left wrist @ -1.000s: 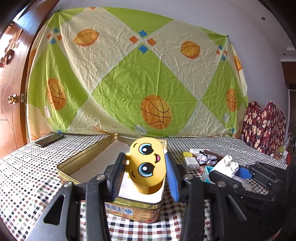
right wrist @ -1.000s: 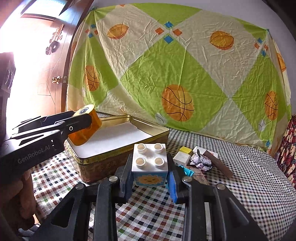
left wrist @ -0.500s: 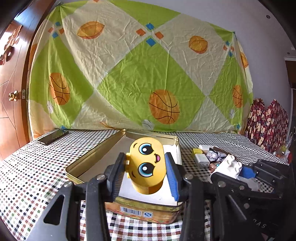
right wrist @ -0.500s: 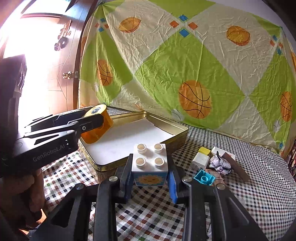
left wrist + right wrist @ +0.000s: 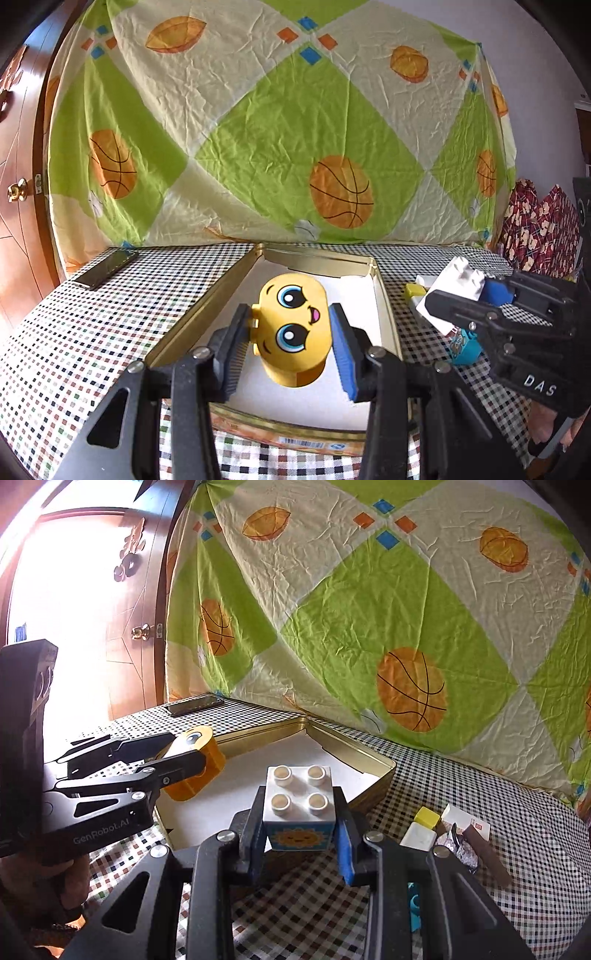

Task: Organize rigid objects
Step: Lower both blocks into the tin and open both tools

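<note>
Left claw (image 5: 291,343) clamped on yellow toy head (image 5: 293,328), cartoon face with blue eyes, held in the air over the tin (image 5: 207,306). In right wrist view the left claw's body reads "GenRobot.AI". Right claw (image 5: 301,830) clamped on white block (image 5: 299,805), four studs up, sun face sticker on its front, held just off the tin's near right corner. In left wrist view the right claw's body reads "DAS", rest cut off. Tin open, gold rim, white floor, barcode label on its near outer wall. Right of tin on the checked desk (image 5: 74,332): yellow cube (image 5: 427,816), white cube (image 5: 419,836), white box (image 5: 466,821) with red mark (unreadable), foil wad (image 5: 456,851), brown bar (image 5: 485,853), blue block (image 5: 463,343). Phone (image 5: 105,267) far left of tin. Basketball-print sheet (image 5: 258,129) behind tin.
</note>
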{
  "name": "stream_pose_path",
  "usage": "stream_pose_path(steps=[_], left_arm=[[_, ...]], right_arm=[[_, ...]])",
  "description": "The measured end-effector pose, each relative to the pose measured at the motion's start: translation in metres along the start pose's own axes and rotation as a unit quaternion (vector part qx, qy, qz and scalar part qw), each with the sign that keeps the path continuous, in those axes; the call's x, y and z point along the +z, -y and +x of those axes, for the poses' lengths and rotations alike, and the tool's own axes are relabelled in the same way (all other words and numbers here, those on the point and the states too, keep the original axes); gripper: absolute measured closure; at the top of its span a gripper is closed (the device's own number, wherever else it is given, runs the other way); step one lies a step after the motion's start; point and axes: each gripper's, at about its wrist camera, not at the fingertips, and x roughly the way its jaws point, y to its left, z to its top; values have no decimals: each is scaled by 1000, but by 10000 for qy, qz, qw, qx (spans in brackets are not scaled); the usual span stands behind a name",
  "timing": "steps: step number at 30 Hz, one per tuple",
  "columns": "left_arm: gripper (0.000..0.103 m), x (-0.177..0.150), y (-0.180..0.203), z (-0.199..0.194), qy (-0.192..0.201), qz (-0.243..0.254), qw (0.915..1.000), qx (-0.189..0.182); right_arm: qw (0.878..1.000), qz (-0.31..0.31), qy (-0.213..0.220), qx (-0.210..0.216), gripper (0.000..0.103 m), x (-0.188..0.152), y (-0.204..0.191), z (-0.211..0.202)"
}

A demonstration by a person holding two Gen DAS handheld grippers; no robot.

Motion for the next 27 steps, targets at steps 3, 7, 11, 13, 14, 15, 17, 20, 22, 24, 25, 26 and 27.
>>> stream_pose_path(steps=[3, 7, 11, 13, 14, 15, 17, 20, 22, 24, 25, 26, 27], left_arm=[[61, 7, -8, 12, -196, -14, 9998, -10], [61, 15, -14, 33, -453, 39, 9990, 30], [61, 26, -18, 53, -697, 62, 9975, -21], [61, 32, -19, 64, -801, 120, 9967, 25], [61, 35, -20, 70, -869, 151, 9961, 38], [61, 37, -21, 77, -958, 168, 9953, 36], [61, 41, -26, 90, -1155, 125, 9932, 19], [61, 47, -30, 107, -1401, 115, 9901, 21], [61, 50, -31, 115, -1559, 137, 9877, 19], [61, 53, -31, 122, -1684, 214, 9854, 109], [61, 54, -31, 125, -1710, 257, 9848, 162], [61, 55, -30, 128, -1756, 317, 9837, 236], [61, 56, -29, 132, -1801, 368, 9826, 275]], right_arm=[[9999, 66, -81, 12, 69, 10, 6, 15], [9994, 190, -270, 52, 69, 21, 14, 41], [9983, 259, -510, 70, 69, 28, 18, 70], [9973, 335, -642, 90, 69, 30, 21, 83], [9967, 383, -707, 105, 69, 31, 23, 90], [9962, 402, -762, 108, 69, 32, 23, 95], [9949, 434, -899, 109, 69, 33, 25, 107], [9933, 481, -1049, 84, 69, 34, 28, 120], [9918, 521, -1162, 66, 69, 35, 31, 129], [9906, 536, -1256, 65, 69, 36, 33, 136], [9899, 527, -1315, 65, 69, 36, 33, 140], [9895, 508, -1351, 47, 69, 37, 33, 143], [9893, 487, -1375, 27, 69, 37, 32, 145]])
